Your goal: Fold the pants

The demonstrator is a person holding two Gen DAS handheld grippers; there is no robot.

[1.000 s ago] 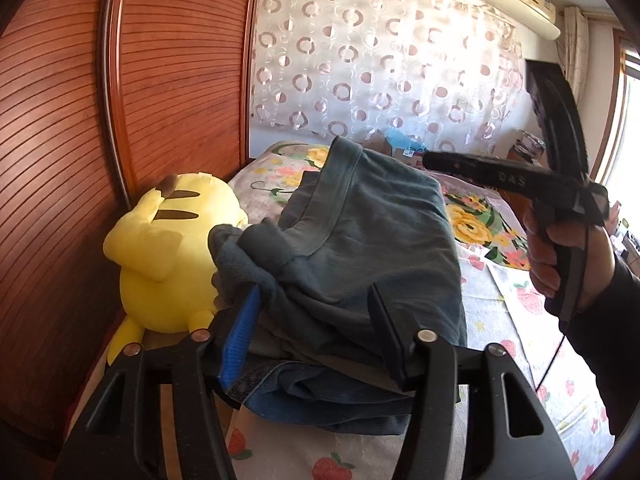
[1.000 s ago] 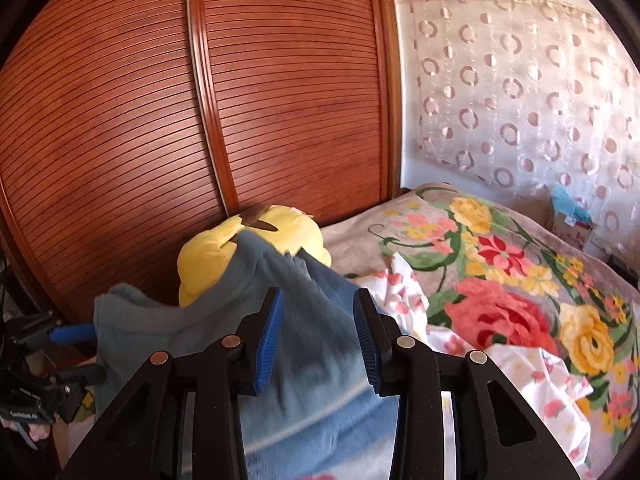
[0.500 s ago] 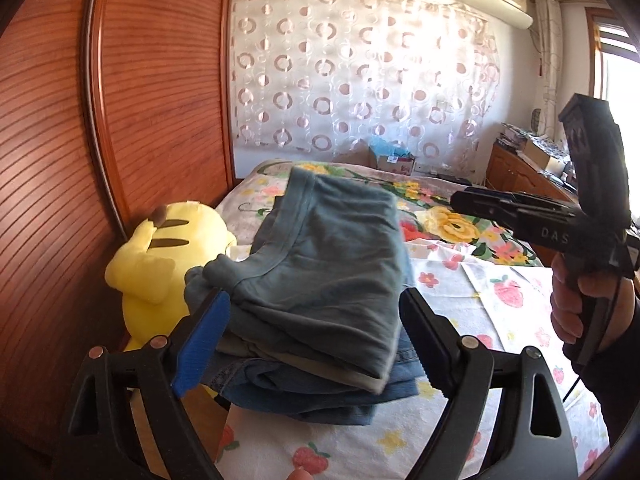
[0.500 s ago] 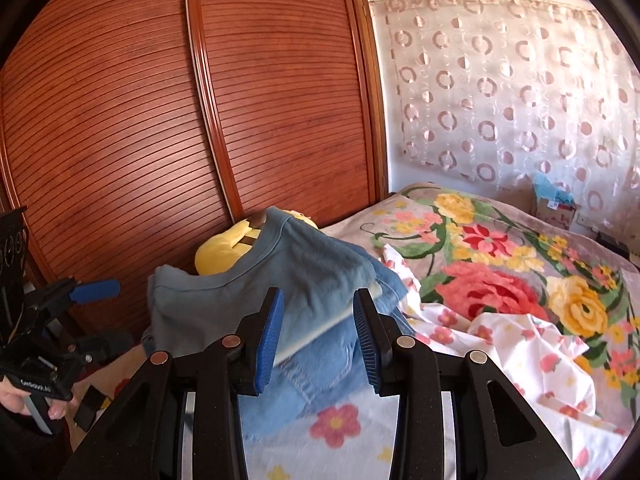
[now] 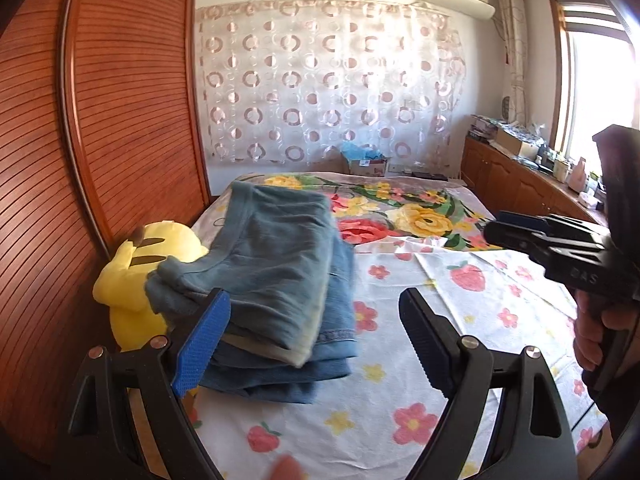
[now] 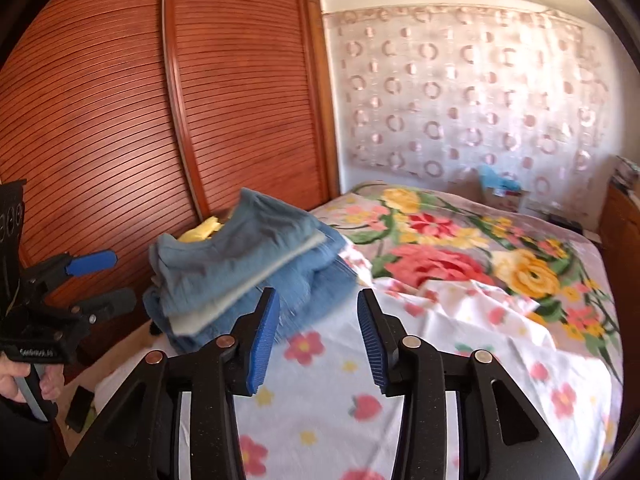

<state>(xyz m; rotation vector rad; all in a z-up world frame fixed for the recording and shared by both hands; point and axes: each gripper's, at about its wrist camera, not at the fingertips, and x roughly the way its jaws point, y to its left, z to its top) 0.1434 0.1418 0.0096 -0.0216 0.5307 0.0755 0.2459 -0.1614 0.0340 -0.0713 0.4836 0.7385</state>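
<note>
The folded blue-grey pants point(image 5: 276, 252) lie on top of a stack of folded denim point(image 5: 292, 372) at the left side of the bed, against a yellow plush toy point(image 5: 140, 272). The stack also shows in the right wrist view point(image 6: 240, 272). My left gripper point(image 5: 316, 340) is open and empty, just in front of the stack. My right gripper point(image 6: 316, 336) is open and empty, to the right of the stack above the sheet. It also shows in the left wrist view point(image 5: 536, 232).
A white sheet with strawberries and flowers point(image 5: 460, 320) covers the near bed, a floral blanket point(image 5: 400, 208) the far part. A wooden slatted wardrobe point(image 5: 120, 120) stands at left. A cabinet with clutter point(image 5: 520, 168) stands at right under a window.
My left gripper let go of the pants, opened wide and drew back. My right gripper also drew back from the stack. The pants now rest flat on the stack.
</note>
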